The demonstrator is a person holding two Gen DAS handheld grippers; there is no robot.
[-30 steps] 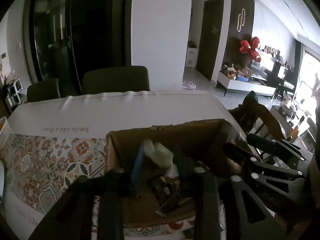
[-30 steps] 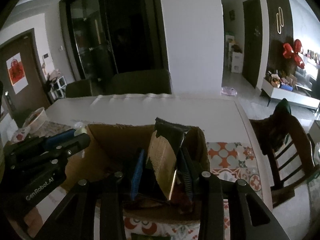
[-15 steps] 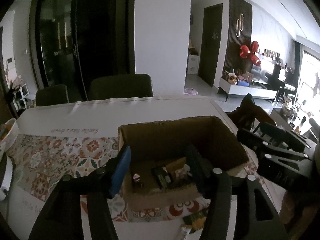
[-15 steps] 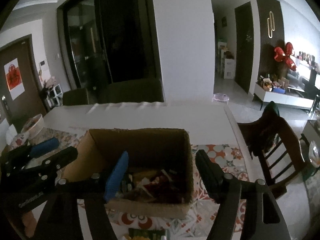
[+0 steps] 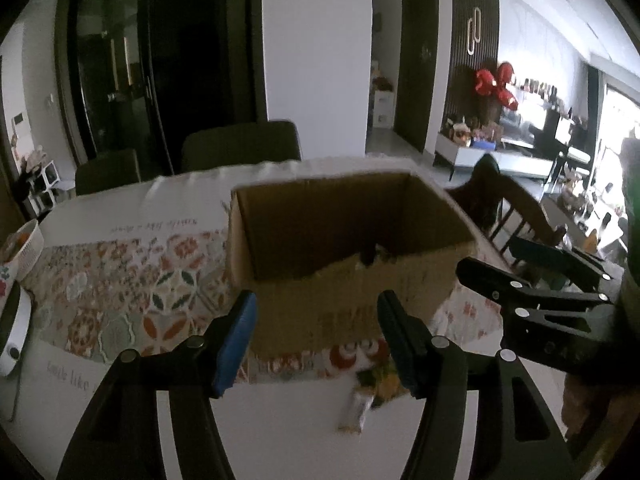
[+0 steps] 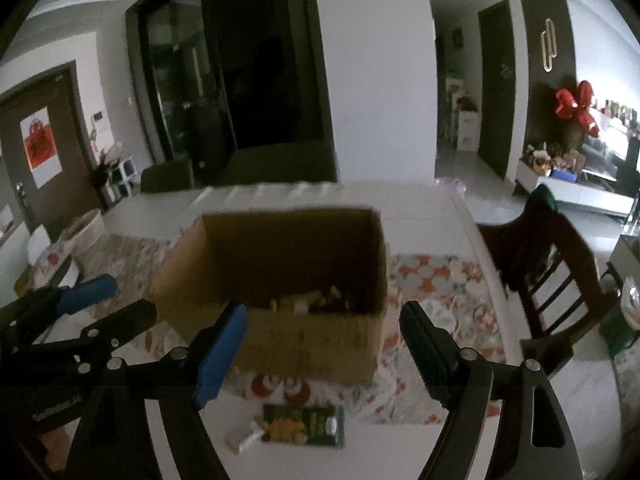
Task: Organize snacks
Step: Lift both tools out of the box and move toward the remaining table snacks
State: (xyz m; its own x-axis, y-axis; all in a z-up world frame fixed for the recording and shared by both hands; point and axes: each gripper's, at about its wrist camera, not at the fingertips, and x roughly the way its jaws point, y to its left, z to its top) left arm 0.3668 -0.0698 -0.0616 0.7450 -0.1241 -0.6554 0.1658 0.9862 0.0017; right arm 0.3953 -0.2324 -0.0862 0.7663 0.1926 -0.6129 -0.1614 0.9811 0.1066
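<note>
An open cardboard box (image 5: pixel 360 300) (image 6: pixel 320 340) stands on the patterned table runner, with several snack packets inside (image 6: pixel 312 300). A green snack packet (image 6: pixel 304 426) and a small pale packet (image 6: pixel 242 438) lie on the white table in front of the box; they also show in the left wrist view (image 5: pixel 376 380) (image 5: pixel 356 412). My left gripper (image 5: pixel 316 340) is open and empty, held back in front of the box. My right gripper (image 6: pixel 320 356) is open and empty, above the green packet, on the box's near side.
A wooden chair (image 6: pixel 552 280) stands at the table's right side. A white basket (image 5: pixel 20 248) and a white dish (image 5: pixel 12 336) sit at the table's left end. Dark chairs (image 5: pixel 240 148) stand at the far side.
Both grippers let go of their snacks into the box, opened wide and pulled back and up from the box toward the near table edge.
</note>
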